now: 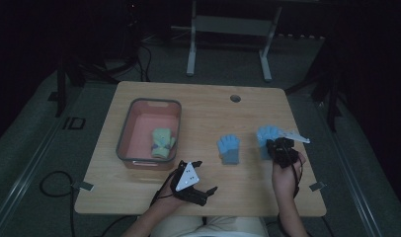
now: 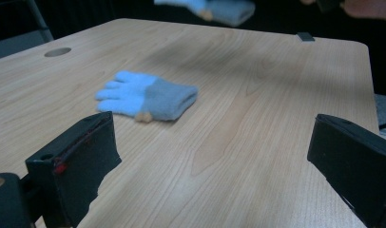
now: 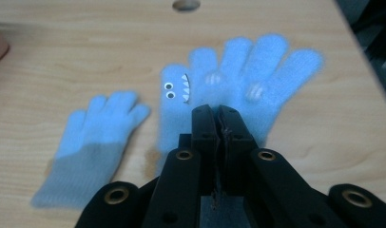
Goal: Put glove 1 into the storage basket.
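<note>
no readable text or labels anywhere.

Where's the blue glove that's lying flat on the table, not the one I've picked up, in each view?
High view: blue glove at table centre, right of the pink bin.
Left gripper view: left of centre, fingers pointing left.
Right gripper view: lower left, beside the held glove.
Shared landmark: the round table hole.

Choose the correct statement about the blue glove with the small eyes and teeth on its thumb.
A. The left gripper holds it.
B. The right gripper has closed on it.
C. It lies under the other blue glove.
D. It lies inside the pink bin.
B. In the right gripper view the right gripper has its jaws shut together on the glove with eyes and teeth, and the high view shows that glove at this gripper.
</note>
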A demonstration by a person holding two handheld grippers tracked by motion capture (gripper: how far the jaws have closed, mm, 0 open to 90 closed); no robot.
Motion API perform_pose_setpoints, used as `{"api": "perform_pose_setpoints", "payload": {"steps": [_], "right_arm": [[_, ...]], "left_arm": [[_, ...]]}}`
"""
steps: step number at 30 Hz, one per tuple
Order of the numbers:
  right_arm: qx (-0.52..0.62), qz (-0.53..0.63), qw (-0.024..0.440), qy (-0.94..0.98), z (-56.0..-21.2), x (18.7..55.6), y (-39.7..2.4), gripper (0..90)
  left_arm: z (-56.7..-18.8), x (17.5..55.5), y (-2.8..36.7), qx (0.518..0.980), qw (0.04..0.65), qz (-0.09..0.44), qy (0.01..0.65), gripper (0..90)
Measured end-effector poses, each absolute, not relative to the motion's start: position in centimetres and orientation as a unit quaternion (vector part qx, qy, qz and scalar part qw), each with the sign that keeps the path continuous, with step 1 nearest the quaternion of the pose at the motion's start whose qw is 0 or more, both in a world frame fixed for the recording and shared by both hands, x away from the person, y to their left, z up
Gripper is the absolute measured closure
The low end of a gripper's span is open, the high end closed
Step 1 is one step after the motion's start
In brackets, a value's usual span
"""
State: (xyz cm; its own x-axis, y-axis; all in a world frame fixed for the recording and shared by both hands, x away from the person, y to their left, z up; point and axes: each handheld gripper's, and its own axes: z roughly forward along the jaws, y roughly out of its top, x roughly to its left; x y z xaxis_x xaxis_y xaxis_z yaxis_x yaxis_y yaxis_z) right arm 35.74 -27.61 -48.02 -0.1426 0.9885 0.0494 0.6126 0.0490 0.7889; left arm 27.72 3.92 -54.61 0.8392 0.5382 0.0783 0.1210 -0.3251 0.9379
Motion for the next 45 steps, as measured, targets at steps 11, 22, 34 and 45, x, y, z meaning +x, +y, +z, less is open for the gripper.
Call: {"api": "perform_pose_setpoints", "payload": {"steps": [11, 22, 34, 45], "right_arm": [[0.637, 0.298, 0.282, 0.652, -52.3, 36.9, -28.0, 86.5], [0.65, 0.287, 0.261, 0.653, -54.8, 38.1, -28.9, 83.0], [0.588, 0.311, 0.24, 0.707, -52.6, 38.2, -31.0, 71.0], [0.46, 0.366, 0.194, 0.785, -52.0, 38.6, -34.2, 72.4]], "left_arm": [[-54.5, 27.7, 3.9, 0.79, 0.544, 0.193, 0.209, 2.6], [-54.6, 27.8, 3.9, 0.79, 0.545, 0.189, 0.209, 2.6], [-54.5, 27.7, 3.9, 0.79, 0.545, 0.188, 0.208, 2.6], [-54.6, 27.7, 3.7, 0.792, 0.544, 0.186, 0.208, 2.6]]}}
